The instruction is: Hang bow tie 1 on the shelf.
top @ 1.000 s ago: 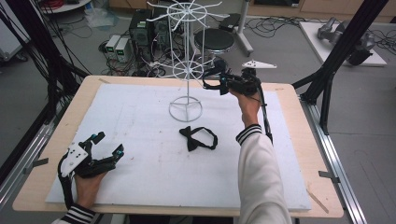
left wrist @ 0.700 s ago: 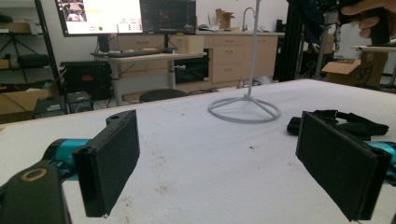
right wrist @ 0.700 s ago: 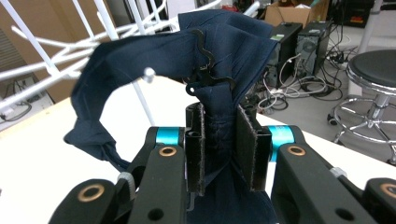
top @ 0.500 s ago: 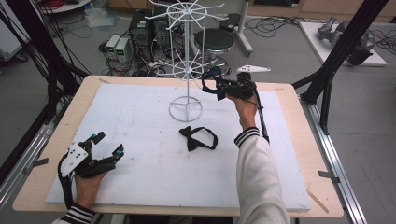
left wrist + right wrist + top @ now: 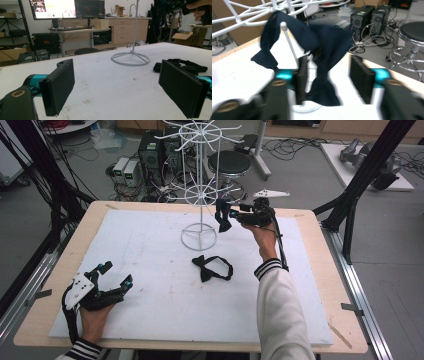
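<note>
From above, the right gripper (image 5: 231, 215) is held up beside the lower ring of the white wire stand (image 5: 200, 195), where a dark bow tie (image 5: 222, 216) hangs from one of the stand's hooks, just in front of the jaws. The hand is raised to that height so that the tie's strap could be slipped over the hook. A second bow tie (image 5: 212, 268) lies flat on the white mat (image 5: 150, 310), near the stand's round base, likely waiting its turn. The left gripper (image 5: 107, 282) rests low at the near left corner, out of the way.

The left gripper view shows its two jaws spread wide with nothing between them, the second bow tie (image 5: 186, 67) beyond.

In the right gripper view the hanging tie (image 5: 312, 50) drapes over a white hook, its lower end dangling between the parted jaws, though motion blur hides whether one pad brushes it.

Against the earlier frames, those jaws, then clamped on the tie, have just been opening, leaving it on the hook.
</note>
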Tool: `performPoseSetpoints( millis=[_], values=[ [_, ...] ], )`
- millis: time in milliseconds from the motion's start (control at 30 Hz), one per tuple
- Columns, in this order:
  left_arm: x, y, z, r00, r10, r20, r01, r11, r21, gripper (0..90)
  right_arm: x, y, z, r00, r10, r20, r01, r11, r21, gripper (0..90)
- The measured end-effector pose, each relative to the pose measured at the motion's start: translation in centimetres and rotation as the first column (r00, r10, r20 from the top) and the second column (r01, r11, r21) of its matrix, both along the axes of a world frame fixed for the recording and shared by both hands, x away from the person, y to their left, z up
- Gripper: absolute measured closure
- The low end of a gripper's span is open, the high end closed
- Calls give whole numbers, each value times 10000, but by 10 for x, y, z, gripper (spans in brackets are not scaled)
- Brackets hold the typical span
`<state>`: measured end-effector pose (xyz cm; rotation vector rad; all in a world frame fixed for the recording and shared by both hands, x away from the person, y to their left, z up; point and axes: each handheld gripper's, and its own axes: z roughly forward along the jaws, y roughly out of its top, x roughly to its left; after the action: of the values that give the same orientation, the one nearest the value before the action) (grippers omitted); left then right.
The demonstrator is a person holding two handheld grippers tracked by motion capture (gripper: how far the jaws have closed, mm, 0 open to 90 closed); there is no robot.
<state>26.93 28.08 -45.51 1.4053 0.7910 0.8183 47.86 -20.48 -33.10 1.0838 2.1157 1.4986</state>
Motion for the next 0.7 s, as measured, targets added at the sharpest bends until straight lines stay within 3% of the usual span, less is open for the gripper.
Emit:
performPoseSetpoints(
  millis=[100, 133, 167, 267, 333, 433, 600, 700],
  values=[
    [0, 0, 0, 10000, -2, 3, 2, 10000, -5, 139, -5, -3, 4, 9998, -118, -164, 113, 9995, -289, 181],
    [0, 0, 0, 10000, -2, 2, 2, 10000, -9, 139, -5, -3, 4, 9998, -118, -164, 113, 9995, -289, 181],
    [0, 0, 0, 10000, -1, 2, 1, 10000, -13, 139, -10, -5, 8, 9998, -92, -181, 79, 9976, -685, 126],
    [0, 0, 0, 10000, -2, 0, 2, 10000, -21, 139, -18, -7, 15, 9999, 43, -163, -58, 9954, -957, 120],
    [0, 0, 0, 10000, 3, -2, -3, 10000, -42, 139, -24, -9, 21, 9999, 123, -108, -131, 9969, -777, 120],
    [0, 0, 0, 10000, 5, 6, -5, 10000, -49, 139, -36, -14, 25, 9987, -81, 499, 116, 9975, -691, 121],
    [0, 0, 0, 10000, 8, 13, -8, 10000, -35, 139, -51, -29, 24, 9973, -354, 638, 398, 9968, -694, 121],
    [0, 0, 0, 10000, 11, 15, -11, 10000, -28, 139, -69, -44, 21, 9956, -443, 829, 467, 9985, -273, 120]
  ],
)
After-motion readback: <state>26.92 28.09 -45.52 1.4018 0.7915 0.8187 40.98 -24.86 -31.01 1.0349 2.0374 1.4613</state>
